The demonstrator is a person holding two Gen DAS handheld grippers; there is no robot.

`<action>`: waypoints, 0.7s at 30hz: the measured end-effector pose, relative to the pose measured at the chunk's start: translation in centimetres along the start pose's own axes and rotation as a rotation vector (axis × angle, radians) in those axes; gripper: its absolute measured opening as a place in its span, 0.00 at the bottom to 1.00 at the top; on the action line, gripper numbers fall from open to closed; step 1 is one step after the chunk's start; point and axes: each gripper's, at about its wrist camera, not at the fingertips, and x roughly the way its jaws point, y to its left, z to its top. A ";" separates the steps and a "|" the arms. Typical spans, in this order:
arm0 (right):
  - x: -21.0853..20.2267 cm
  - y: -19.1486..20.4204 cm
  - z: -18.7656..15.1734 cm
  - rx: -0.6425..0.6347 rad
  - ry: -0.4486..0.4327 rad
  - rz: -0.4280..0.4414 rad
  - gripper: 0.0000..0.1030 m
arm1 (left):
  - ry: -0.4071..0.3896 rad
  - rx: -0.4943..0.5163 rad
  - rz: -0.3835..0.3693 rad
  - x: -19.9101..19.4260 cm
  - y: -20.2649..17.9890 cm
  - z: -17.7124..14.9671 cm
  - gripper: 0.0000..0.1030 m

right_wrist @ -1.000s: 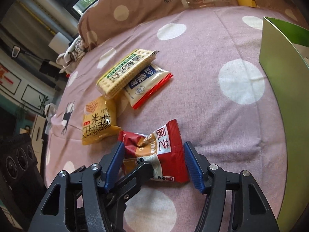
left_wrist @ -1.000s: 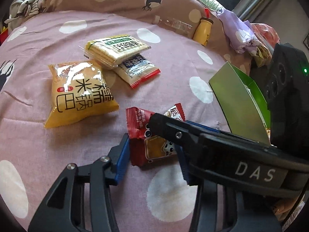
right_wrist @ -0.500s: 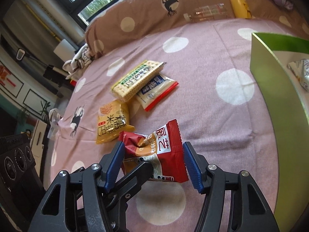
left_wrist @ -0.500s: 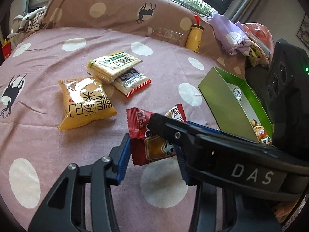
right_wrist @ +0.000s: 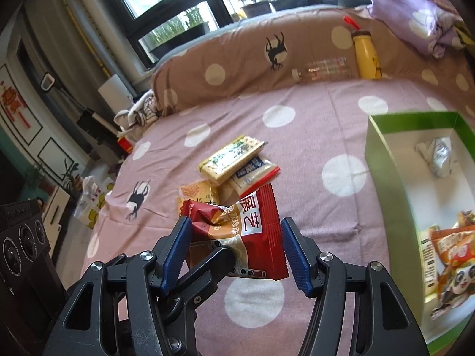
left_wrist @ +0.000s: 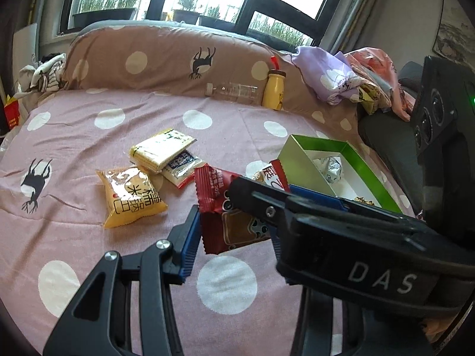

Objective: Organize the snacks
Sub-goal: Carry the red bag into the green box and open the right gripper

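**Red packet up off the bed, box waiting to the right**

Both claws are on the one red snack packet (right_wrist: 237,237), and it looks lifted clear of the pink spotted bedspread (left_wrist: 89,136), so I'd say the carry to the green box (right_wrist: 383,166) is in hand. The right claw (right_wrist: 234,252) has its blue pads pressed to the packet's two edges, jaws roughly half apart, the wrapper crumpled on its left side. The left claw (left_wrist: 234,222) is narrower and clamped on the packet's near end; its right finger is hidden behind the other tool, so I can't see that pad's contact.

The box sits to the right, open-topped, with a silver packet (right_wrist: 439,157) and a panda packet (right_wrist: 451,270) already inside. Next the pair need to swing right together over the box wall, then let go.

Left on the bed: a yellow bag (left_wrist: 130,195), a cracker pack (left_wrist: 161,151) and a white-and-red sachet (left_wrist: 184,169) tucked under it.
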 end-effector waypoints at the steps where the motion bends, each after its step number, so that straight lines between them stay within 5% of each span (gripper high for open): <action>1: -0.4 0.1 0.0 -0.010 -0.007 -0.012 0.62 | -0.007 0.008 -0.001 -0.1 -0.3 0.1 0.43; 11: -5.7 -2.7 1.0 -0.002 -0.108 -0.078 0.62 | -0.059 0.113 -0.042 -0.7 -5.6 1.8 0.42; 21: -9.9 -9.3 1.1 0.159 -0.180 -0.078 0.62 | -0.042 0.230 -0.110 1.2 -12.1 3.1 0.42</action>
